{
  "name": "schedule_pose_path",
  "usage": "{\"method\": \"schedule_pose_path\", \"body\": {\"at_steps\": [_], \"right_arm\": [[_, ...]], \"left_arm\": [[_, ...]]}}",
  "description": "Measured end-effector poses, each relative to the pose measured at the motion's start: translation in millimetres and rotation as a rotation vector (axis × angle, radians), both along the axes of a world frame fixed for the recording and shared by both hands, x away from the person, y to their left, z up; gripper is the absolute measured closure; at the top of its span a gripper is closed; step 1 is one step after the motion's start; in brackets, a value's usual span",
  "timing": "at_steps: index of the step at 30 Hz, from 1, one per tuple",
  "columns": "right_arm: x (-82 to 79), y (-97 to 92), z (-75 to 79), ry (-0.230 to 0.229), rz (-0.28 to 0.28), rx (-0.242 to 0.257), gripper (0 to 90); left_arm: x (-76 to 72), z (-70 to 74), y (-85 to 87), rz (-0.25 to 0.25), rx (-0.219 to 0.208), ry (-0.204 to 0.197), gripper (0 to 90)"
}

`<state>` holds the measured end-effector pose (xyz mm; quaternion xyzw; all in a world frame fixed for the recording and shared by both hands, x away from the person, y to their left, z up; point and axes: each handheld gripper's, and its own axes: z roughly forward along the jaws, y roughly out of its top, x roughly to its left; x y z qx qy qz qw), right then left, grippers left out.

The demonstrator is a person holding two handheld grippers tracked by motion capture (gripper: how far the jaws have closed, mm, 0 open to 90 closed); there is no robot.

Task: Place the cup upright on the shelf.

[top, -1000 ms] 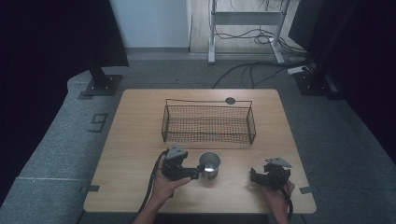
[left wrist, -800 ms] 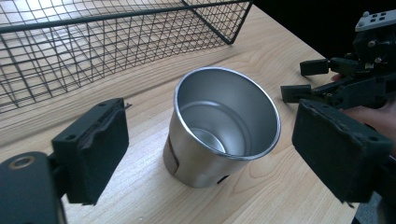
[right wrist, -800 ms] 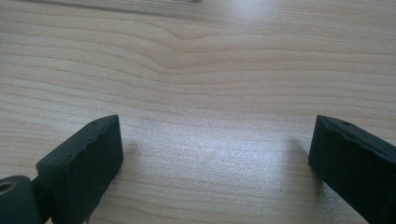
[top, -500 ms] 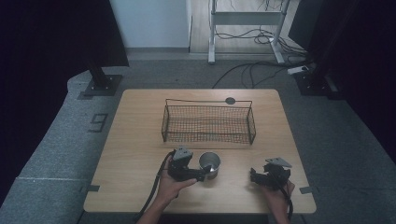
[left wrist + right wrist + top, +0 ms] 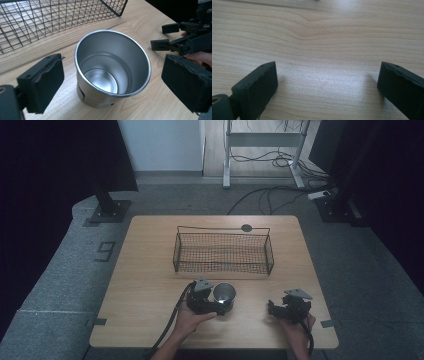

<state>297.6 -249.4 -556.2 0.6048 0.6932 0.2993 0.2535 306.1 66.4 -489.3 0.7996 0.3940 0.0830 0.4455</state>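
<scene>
Above, high view: left gripper (image 5: 216,303) sits at a steel cup (image 5: 224,294) standing upright on the table (image 5: 150,270), just on the person's side of the wire basket (image 5: 222,251); right gripper (image 5: 278,310) rests well apart to the right, over bare wood.

Left gripper view: jaws spread wide, the cup (image 5: 112,67) between the two pads but touching neither. Thin, rigid metal with a smooth, likely slippery wall; empty, so probably light. Its wall tapers toward the base, so a squeeze across the upper body, just under the rim, seems the surest hold. The basket (image 5: 50,17) lies beyond the pads; the other gripper (image 5: 185,37) shows past the right-hand pad.

Right gripper view: jaws released, nothing between them, bare tabletop (image 5: 324,50) ahead; whether the pads touch the wood is unclear.
</scene>
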Motion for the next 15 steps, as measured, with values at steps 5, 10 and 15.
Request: {"method": "schedule_pose_path", "body": {"at_steps": [5, 10, 15], "right_arm": [[0.0, 0.0, 0.0, 0.0, 0.0, 0.0, 3.0], [0.0, 0.0, 0.0, 0.0, 0.0, 0.0, 3.0], [0.0, 0.1, 0.0, 0.0, -0.001, 0.0, 2.9]], "left_arm": [[2.2, -6.0, -6.9, -0.004, 0.009, 0.011, 1.8], [3.9, -11.7, -13.7, -0.008, 0.016, 0.017, 1.1], [5.7, -16.0, -18.9, -0.006, 0.017, 0.015, 1.2]]}}
